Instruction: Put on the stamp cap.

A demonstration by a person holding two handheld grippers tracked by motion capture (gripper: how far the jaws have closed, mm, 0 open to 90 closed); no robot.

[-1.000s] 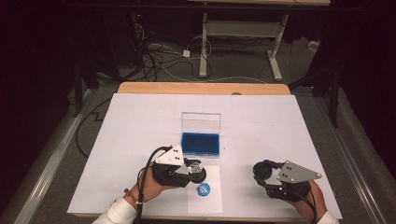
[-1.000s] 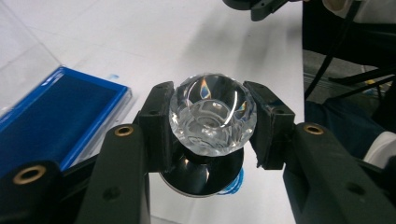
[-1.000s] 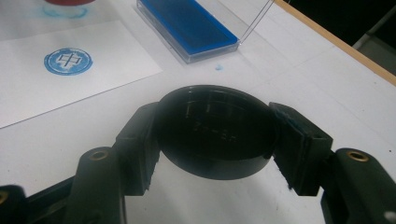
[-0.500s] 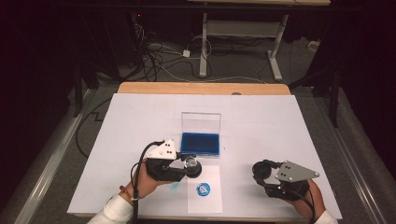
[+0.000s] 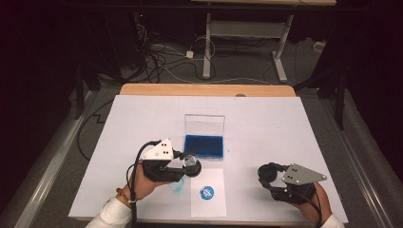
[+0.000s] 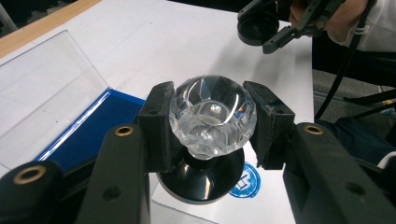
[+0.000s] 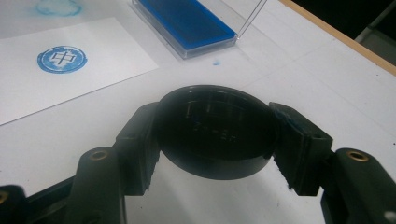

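Observation:
My left gripper (image 5: 191,165) (image 6: 212,122) is shut on the clear faceted knob of a stamp (image 5: 191,163) (image 6: 212,116) with a round black base. It hangs just above the table, between the blue ink pad (image 5: 204,145) (image 6: 91,123) in its open clear case and a white sheet (image 5: 214,202). The sheet carries a round blue print (image 5: 206,192) (image 6: 245,181) (image 7: 62,58). At the right, near the front edge, my right gripper (image 5: 268,174) (image 7: 215,140) is shut on a round black cap (image 5: 267,171) (image 7: 217,133), held level.
A blue ink smudge (image 5: 177,186) (image 7: 58,7) marks the white table cover left of the sheet. The case's clear lid (image 5: 204,124) stands up behind the pad. The table's wooden far edge (image 5: 204,89) lies beyond; cables trail on the floor.
My left gripper has shifted a little away from the person with the stamp, toward the ink pad's near left corner. The right gripper has kept still.

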